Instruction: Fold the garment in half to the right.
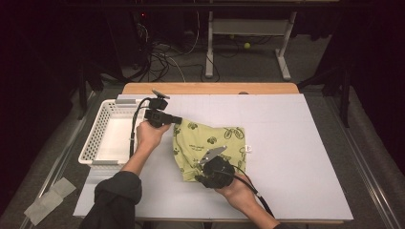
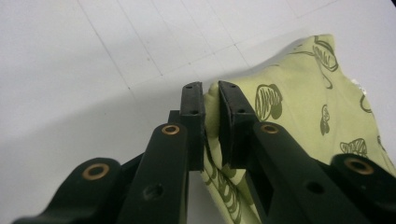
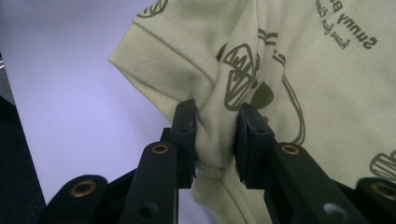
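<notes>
A light green shirt with dark printed motifs lies folded on the white table cover. My left gripper pinches its far left corner; in the left gripper view the green shirt has a thin fold of cloth between the nearly closed jaws of the left gripper. My right gripper holds the near edge of the shirt. In the right gripper view a bunched fold of the shirt is squeezed between the jaws of the right gripper, beside a sleeve hem.
A white plastic basket stands at the table's left edge, just left of my left hand. The white cover stretches bare to the right of the shirt. Cables and desk legs lie on the floor beyond the table.
</notes>
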Demonstrator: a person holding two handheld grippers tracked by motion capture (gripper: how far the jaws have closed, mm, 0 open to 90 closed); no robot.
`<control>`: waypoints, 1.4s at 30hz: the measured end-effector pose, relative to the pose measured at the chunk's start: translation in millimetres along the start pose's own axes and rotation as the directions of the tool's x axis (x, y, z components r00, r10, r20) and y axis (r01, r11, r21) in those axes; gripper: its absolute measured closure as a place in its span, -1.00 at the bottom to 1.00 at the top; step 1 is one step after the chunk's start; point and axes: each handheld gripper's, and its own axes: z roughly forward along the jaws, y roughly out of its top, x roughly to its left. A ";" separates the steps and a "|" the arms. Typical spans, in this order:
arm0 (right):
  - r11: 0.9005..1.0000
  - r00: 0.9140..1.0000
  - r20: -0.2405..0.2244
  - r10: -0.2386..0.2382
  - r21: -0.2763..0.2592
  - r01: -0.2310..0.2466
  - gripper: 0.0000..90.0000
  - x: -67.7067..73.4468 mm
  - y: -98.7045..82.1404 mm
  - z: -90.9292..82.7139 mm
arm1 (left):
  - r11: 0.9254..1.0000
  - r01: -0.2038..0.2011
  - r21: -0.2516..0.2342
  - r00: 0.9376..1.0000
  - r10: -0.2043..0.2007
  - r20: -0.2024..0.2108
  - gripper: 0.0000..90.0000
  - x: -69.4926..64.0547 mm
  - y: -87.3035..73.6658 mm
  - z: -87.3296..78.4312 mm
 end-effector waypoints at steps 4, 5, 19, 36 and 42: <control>1.000 1.000 0.007 -0.003 -0.008 0.003 0.61 0.9 -1.4 -4.3 | 1.000 0.002 -0.014 1.000 -0.002 0.001 0.73 -3.0 0.1 -1.7; 1.000 1.000 0.009 0.004 -0.010 -0.004 0.61 1.0 -2.2 -6.3 | 1.000 0.001 -0.014 1.000 0.000 0.002 0.73 -3.9 0.7 -1.4; 0.999 0.999 -0.028 0.027 -0.023 -0.027 0.61 -5.0 -1.3 -3.6 | 1.000 0.011 -0.009 1.000 -0.011 -0.003 0.72 0.9 0.6 0.6; 0.999 0.998 -0.056 0.041 -0.031 -0.043 0.61 0.5 10.7 6.4 | 0.999 0.042 -0.026 0.999 -0.042 -0.002 0.72 9.7 1.5 -15.7; 0.998 0.997 -0.068 0.036 -0.049 -0.039 0.61 4.8 19.5 8.7 | 0.999 0.040 -0.033 0.999 -0.041 -0.016 0.72 11.5 4.5 -28.7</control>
